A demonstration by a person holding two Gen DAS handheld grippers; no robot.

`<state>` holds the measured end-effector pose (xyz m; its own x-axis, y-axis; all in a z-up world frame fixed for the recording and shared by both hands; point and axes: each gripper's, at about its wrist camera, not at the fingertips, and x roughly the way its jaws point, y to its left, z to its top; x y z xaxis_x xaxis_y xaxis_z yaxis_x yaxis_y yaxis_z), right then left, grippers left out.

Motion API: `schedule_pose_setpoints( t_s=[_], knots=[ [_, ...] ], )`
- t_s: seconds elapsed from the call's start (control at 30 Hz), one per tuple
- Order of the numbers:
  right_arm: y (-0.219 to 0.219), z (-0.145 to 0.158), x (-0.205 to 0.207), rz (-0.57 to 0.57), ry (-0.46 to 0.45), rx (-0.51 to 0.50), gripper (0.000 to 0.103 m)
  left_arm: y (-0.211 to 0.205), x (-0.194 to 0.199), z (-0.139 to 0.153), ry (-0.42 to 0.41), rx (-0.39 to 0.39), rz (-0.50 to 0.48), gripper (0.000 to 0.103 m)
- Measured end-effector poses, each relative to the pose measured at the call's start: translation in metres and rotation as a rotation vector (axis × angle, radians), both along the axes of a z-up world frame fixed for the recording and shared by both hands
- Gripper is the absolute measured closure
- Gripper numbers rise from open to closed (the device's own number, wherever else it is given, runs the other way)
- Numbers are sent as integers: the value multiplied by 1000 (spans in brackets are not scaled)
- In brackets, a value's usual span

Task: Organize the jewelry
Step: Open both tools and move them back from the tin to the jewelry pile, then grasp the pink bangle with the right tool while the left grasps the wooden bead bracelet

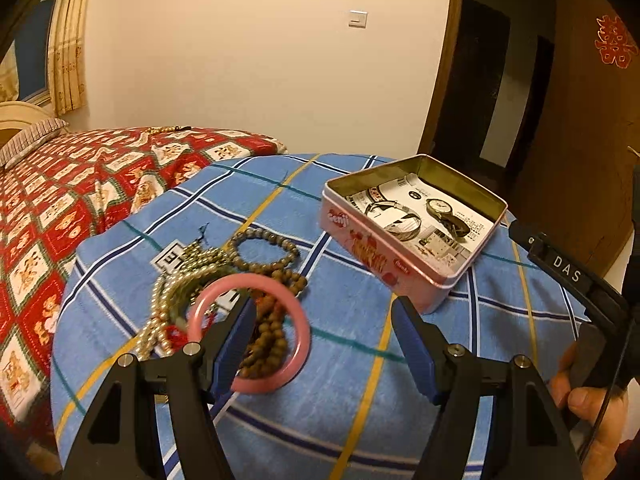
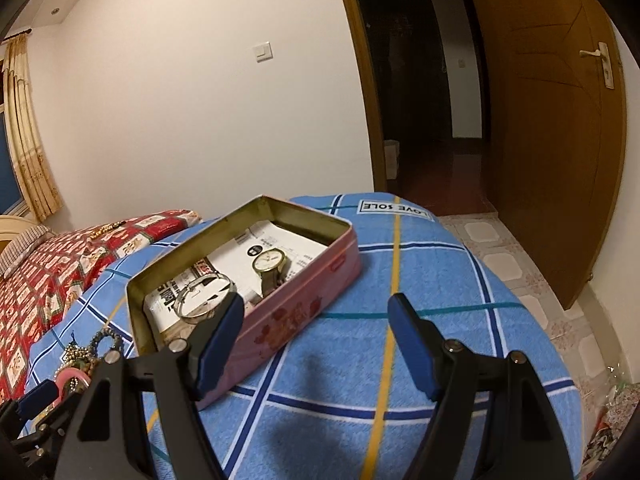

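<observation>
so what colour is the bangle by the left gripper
Pink bangle; clearest in the left wrist view.

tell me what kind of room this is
Most likely a home bedroom: a bed under a red patterned quilt with a striped pillow, curtains by a window, and an open wooden door onto a hallway.

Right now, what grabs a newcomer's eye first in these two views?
Probably the pink bangle, tilted, with the left hand-held gripper's one finger poking through it, above a tangle of wooden and pearl bead strands on the blue plaid cloth. Next, the open pink tin to the right, holding a silver bangle and a wristwatch on printed paper. The right hand-held gripper hangs open beside the tin.
</observation>
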<state>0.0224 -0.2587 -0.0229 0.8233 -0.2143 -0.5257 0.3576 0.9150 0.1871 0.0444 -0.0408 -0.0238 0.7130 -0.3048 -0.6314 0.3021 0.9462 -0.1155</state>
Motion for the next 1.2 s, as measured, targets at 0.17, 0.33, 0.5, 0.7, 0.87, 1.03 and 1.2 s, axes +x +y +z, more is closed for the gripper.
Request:
schedule_pose_setpoints(
  t_s=[0.17,0.33,0.5,0.7,0.87,1.03,1.2],
  knots=[
    [-2,-1,-10,-24,-4,18,26,17,-11,4,-16,-7,5,33],
    [1,-1,-17,-25,-7,18,26,42,-15,4,-9,-22,39,33],
    [9,0,-14,4,8,3,26,62,-16,1,-10,-18,74,33],
    [20,0,-17,32,21,4,27,82,-14,-1,-5,-22,102,33],
    [33,1,-24,77,14,24,32,103,-13,-2,-7,-14,133,33],
    [72,6,-24,209,8,-22,41,117,-11,-8,10,-5,157,33],
    [117,2,-11,421,40,8,43,122,-12,-9,7,2,160,33]
  ],
)
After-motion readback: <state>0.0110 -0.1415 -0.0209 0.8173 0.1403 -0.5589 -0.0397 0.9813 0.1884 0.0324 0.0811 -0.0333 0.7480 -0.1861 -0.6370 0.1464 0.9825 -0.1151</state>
